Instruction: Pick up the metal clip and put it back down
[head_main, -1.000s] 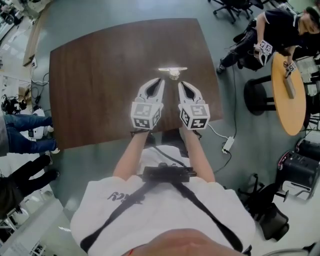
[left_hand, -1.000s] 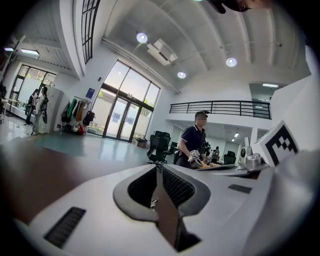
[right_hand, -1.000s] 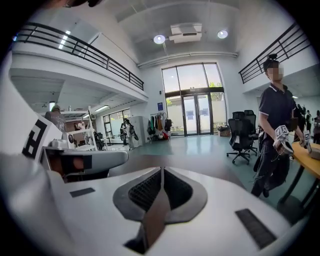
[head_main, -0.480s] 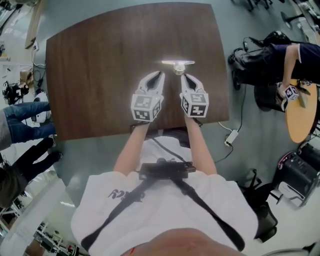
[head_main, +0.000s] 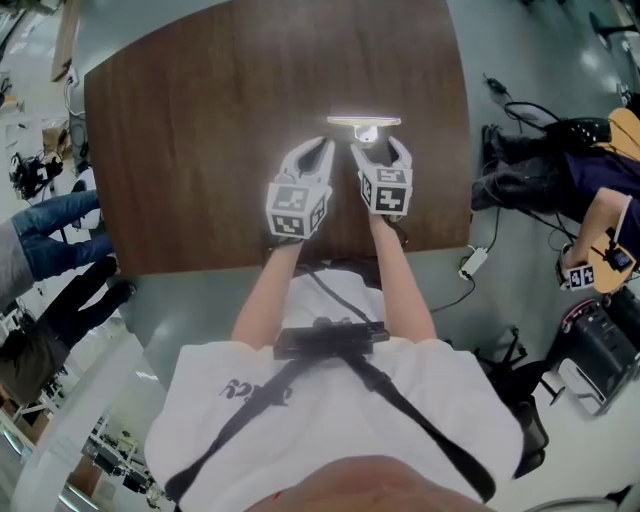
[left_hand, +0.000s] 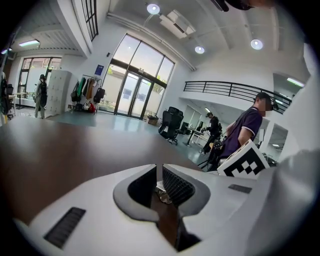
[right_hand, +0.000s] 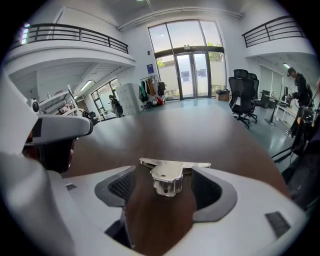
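Silvery metal clip (head_main: 365, 128) with a wide flat top bar sits on the dark brown wooden table (head_main: 200, 120), right in the gap of the right gripper (head_main: 378, 147). Its jaws have just swung apart and the pads don't look to be pressing on it. The left gripper (head_main: 322, 146) is pinched together on nothing, just beside. My take for the grab: centre the stubby body between the pads, keep the tips low, and close slowly so it doesn't skid or twist out.
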